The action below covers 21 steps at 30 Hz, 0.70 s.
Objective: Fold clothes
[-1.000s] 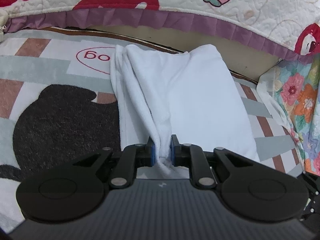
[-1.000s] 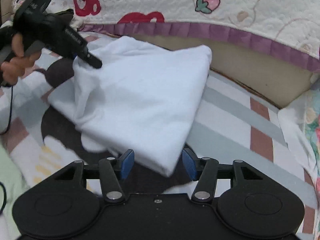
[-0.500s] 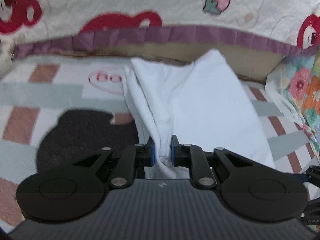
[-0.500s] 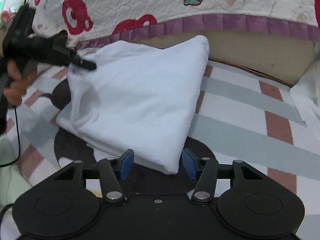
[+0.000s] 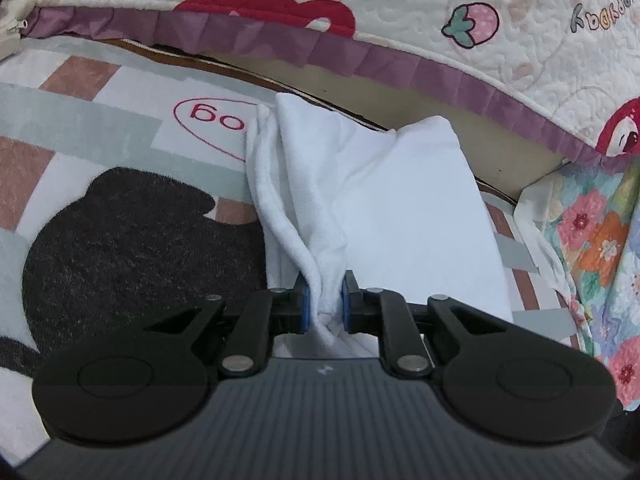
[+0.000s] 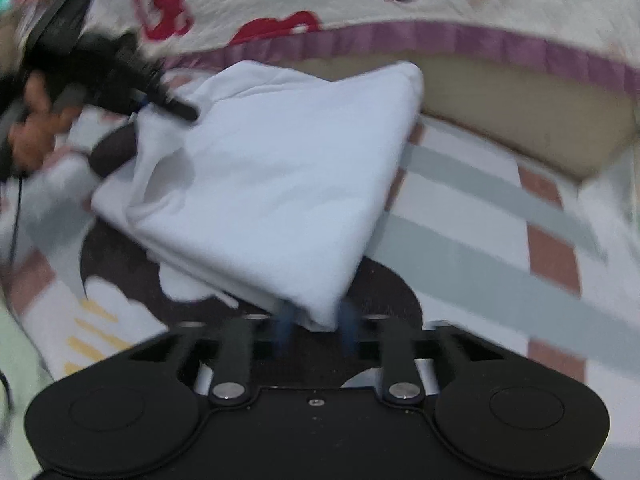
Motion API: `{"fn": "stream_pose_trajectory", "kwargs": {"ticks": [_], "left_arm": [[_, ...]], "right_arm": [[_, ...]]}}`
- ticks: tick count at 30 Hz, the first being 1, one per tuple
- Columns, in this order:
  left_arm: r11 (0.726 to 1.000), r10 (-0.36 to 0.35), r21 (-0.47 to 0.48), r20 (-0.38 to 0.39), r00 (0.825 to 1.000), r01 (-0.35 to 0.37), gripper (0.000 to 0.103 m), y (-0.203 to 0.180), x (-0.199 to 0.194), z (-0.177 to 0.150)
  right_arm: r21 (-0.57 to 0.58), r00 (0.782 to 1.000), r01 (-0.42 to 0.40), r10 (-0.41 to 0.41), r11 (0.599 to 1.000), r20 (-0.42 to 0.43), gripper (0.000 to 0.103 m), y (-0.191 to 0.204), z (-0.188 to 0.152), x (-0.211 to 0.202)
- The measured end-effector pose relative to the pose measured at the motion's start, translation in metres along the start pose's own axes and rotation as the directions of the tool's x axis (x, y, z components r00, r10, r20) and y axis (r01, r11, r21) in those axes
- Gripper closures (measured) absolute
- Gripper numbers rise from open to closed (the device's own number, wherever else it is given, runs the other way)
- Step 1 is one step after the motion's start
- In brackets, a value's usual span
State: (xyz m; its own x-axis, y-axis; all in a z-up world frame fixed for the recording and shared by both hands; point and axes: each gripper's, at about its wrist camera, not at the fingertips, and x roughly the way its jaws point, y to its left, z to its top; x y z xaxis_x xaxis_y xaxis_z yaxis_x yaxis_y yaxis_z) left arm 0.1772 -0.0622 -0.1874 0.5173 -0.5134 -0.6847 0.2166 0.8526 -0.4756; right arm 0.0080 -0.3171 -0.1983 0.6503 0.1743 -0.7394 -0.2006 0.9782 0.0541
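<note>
A white folded garment (image 5: 400, 208) lies on a patterned rug beside a bed. My left gripper (image 5: 325, 306) is shut on a bunched edge of it, with the cloth pinched between the blue pads. In the right wrist view the same garment (image 6: 280, 184) spreads out ahead. Its near corner sits between the blurred blue pads of my right gripper (image 6: 316, 324), whose jaws are closing on that corner. The left gripper (image 6: 176, 106) also shows there, holding the garment's far left edge, with a person's hand (image 6: 32, 136) behind it.
A quilted bedspread (image 5: 480, 40) with red bears, strawberries and a purple ruffle hangs over the bed's beige side behind the garment. The rug (image 5: 120, 240) has grey, pink and white stripes and a large dark shape. Floral fabric (image 5: 600, 240) lies at the right.
My right gripper's jaws have closed from wide apart onto the garment's near corner, and its view is now blurred. The left gripper kept its grip and shifted slightly.
</note>
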Motion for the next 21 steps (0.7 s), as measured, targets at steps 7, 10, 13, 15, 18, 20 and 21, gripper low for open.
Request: {"fn": "stream_pose_trajectory", "kwargs": {"ticks": [7,10,13,15,18,20,21], "left_arm": [[0.999,-0.046,-0.008,0.025,0.999,0.046,0.089,-0.001,-0.002,0.002],[0.994,-0.108,0.032,0.059,0.992,0.106,0.089,-0.009,-0.006,0.004],[0.984,-0.164,0.089,0.094,0.982,0.156,0.089,-0.016,-0.008,0.006],[0.990,-0.123,0.076,0.078,0.989,0.117,0.088,-0.012,-0.002,0.007],[0.998,-0.041,0.046,0.036,0.998,0.039,0.085,-0.004,0.008,0.007],[0.999,0.013,0.038,0.008,1.000,-0.013,0.081,0.002,0.011,0.005],[0.998,0.032,0.049,0.008,0.999,-0.033,0.080,0.002,0.009,0.004]], "right_arm": [[-0.059,0.997,0.065,-0.063,0.996,0.045,0.063,0.019,-0.008,0.007],[-0.036,0.996,0.056,-0.054,0.998,0.071,0.060,0.017,-0.007,0.011],[0.141,0.994,0.002,-0.017,0.990,0.109,0.093,-0.004,0.003,0.006],[0.279,0.989,-0.029,-0.013,0.960,0.150,0.093,-0.020,0.004,-0.004],[0.295,0.989,-0.009,-0.035,0.955,0.142,0.093,-0.025,-0.006,-0.007],[0.284,0.992,0.011,-0.046,0.959,0.116,0.094,-0.021,-0.014,-0.001],[0.301,0.994,0.010,-0.043,0.953,0.103,0.094,-0.022,-0.017,0.001]]}}
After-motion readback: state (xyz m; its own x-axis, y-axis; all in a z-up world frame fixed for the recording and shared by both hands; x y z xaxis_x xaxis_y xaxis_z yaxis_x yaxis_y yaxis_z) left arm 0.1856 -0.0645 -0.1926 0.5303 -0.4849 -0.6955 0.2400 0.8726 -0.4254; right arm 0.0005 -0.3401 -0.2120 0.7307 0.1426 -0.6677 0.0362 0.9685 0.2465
